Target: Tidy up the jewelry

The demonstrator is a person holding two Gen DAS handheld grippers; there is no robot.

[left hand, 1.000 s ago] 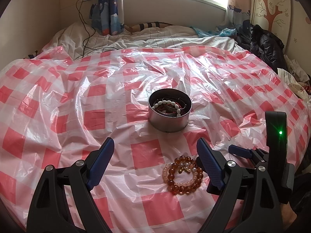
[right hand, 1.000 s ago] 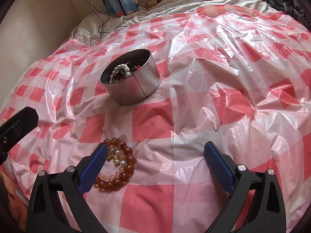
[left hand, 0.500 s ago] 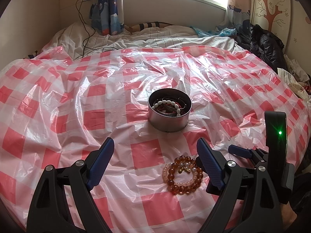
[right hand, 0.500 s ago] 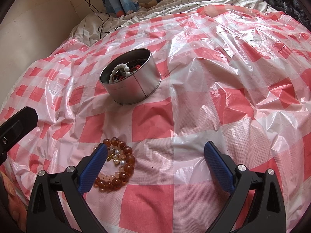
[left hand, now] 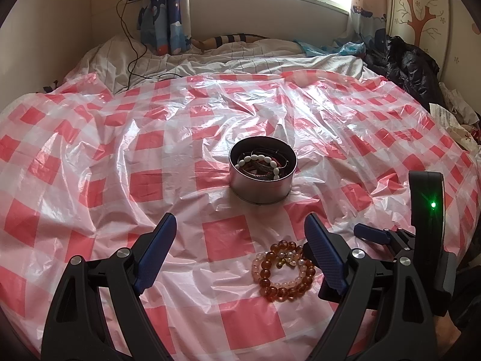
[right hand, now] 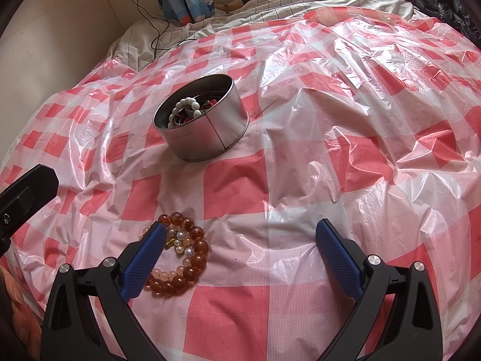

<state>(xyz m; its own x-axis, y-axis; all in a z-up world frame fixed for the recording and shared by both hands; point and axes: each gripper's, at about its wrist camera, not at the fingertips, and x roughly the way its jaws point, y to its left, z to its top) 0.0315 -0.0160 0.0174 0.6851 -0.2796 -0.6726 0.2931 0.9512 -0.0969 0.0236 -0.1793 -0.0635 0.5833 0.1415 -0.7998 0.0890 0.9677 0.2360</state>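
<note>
A round metal tin (left hand: 261, 189) (right hand: 207, 138) stands on the red-and-white checked plastic sheet (left hand: 120, 165) (right hand: 345, 165); a white bead bracelet (left hand: 255, 161) (right hand: 185, 106) and darker bangles lie inside it. A heap of amber, pink and pearl bead bracelets (left hand: 282, 270) (right hand: 183, 258) lies on the sheet nearer to me. My left gripper (left hand: 240, 228) is open, and the heap sits beside its right finger. My right gripper (right hand: 240, 234) is open too, with its left finger partly covering the heap. Neither gripper holds anything.
The sheet covers a bed. Striped bedding (left hand: 210, 63) and a black cable (left hand: 132, 54) lie at the far end under a window. A dark jacket (left hand: 412, 69) is piled at the right. The other gripper's body (left hand: 427, 210) shows at the right.
</note>
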